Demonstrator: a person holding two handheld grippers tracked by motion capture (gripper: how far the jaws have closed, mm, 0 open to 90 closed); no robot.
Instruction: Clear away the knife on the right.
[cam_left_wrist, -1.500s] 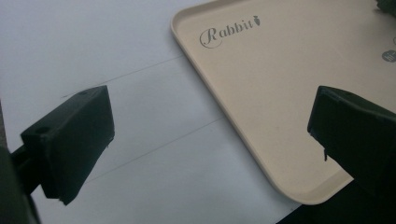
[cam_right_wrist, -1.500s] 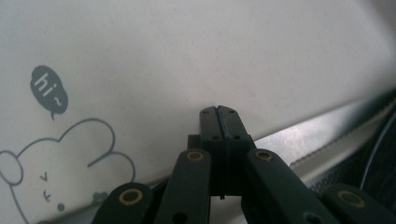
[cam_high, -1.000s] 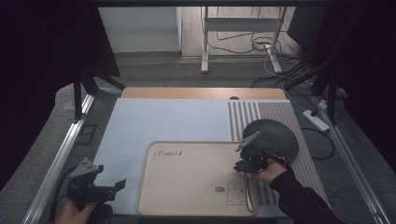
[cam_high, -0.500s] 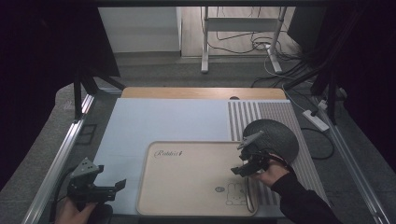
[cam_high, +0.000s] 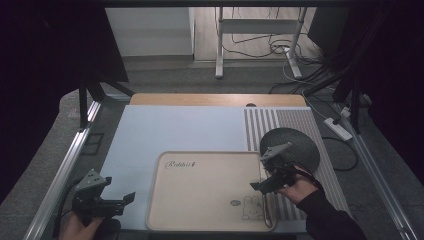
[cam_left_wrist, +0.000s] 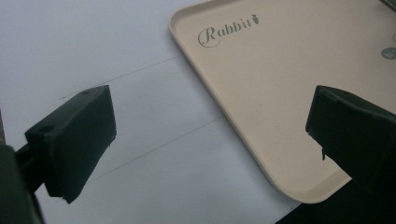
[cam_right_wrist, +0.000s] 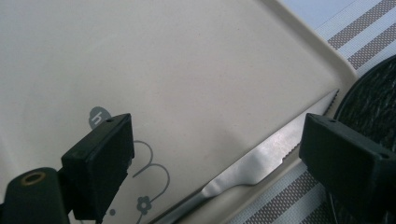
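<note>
Between the spread black jaws of the right gripper (cam_right_wrist: 212, 154), which have just been opening: a flat steel knife (cam_right_wrist: 261, 158) with a serrated edge, untouched, lying along the raised right rim of the smooth beige rounded-corner tray (cam_right_wrist: 187, 56). Just right of that gripper, a dark round textured mat (cam_high: 290, 148) on grey-striped cloth (cam_high: 295, 122). Well off to the left, the left gripper (cam_high: 127, 199) with blocky jaws spread wide on nothing, over pale blue tabletop (cam_left_wrist: 93, 46) just beside the tray's near corner.
</note>
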